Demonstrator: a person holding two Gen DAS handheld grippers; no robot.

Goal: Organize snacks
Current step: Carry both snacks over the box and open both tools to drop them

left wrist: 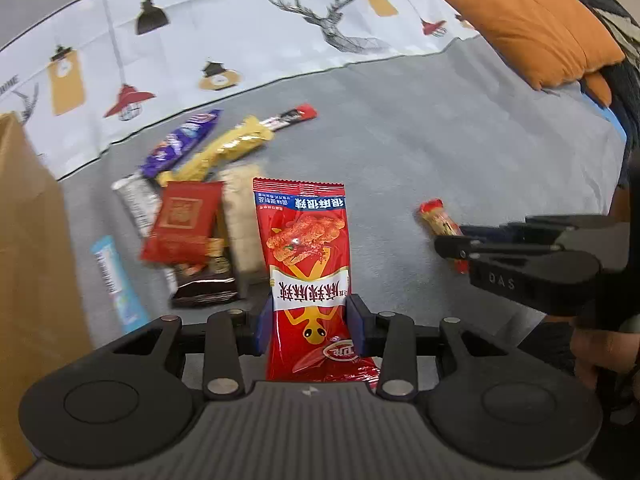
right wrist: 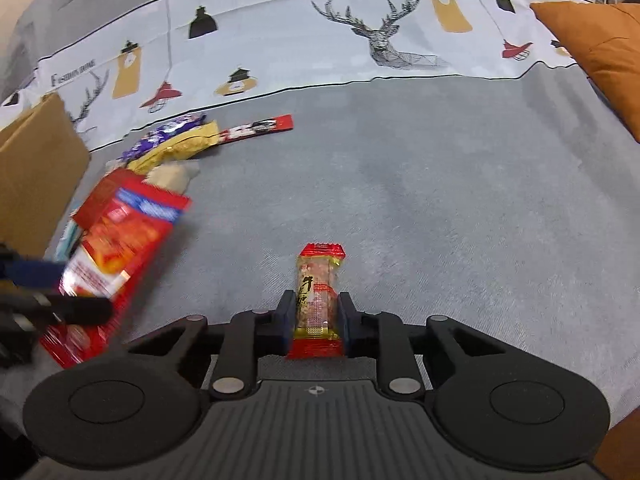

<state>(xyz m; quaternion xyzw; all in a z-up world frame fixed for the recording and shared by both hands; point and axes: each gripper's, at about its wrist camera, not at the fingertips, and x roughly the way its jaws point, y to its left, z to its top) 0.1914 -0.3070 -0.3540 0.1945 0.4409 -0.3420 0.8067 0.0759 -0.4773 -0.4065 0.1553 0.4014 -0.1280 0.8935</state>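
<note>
The left gripper (left wrist: 311, 322) is clamped on a red spicy-snack packet (left wrist: 305, 256), gripped low on its length so most of the packet stands out ahead of the fingers, clear of the grey bedspread (left wrist: 420, 140); that hold looks suited to carrying it. The right gripper (right wrist: 316, 320) is closed around a small candy bar (right wrist: 318, 292) across its narrow waist, the red crimped end pointing forward. Left of the red packet lies the snack pile (left wrist: 192, 208), wrappers overlapping, which suggests a gathering spot. Further left of the pile stands a brown cardboard box (left wrist: 28, 220), probably where the snacks are meant to go. An orange cushion (left wrist: 532, 28) sits far right of the pile.
</note>
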